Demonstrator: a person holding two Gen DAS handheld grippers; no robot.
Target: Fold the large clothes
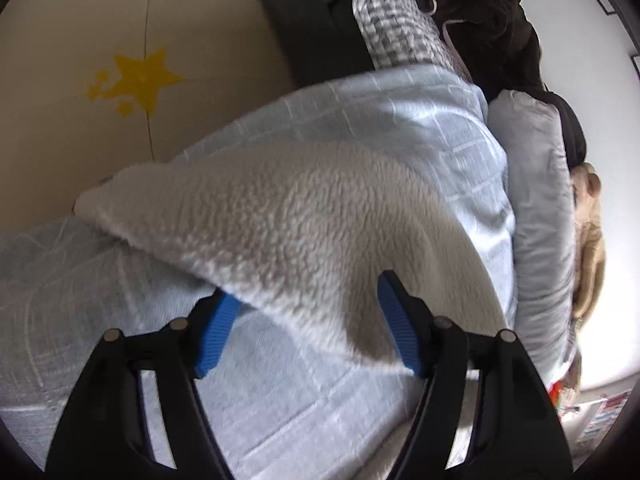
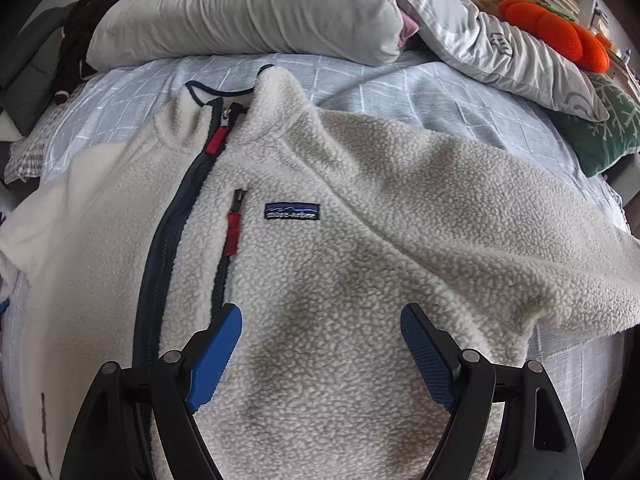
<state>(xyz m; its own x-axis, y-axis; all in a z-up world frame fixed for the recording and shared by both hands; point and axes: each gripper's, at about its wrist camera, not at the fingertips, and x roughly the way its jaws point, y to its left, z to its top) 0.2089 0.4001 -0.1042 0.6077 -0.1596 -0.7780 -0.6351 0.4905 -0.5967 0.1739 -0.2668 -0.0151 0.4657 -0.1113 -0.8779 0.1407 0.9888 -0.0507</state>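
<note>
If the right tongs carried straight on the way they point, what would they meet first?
Most likely the cream fleece jacket, on its chest panel just right of the zipper. The right tongs stand open with nothing between them; depth is uncertain.

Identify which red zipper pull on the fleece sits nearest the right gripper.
The lower red pull, on the chest pocket zipper beside the logo patch. The other red pull sits higher, near the collar, farther from the right gripper.

Both grippers' jaws apart, angled downward
</note>
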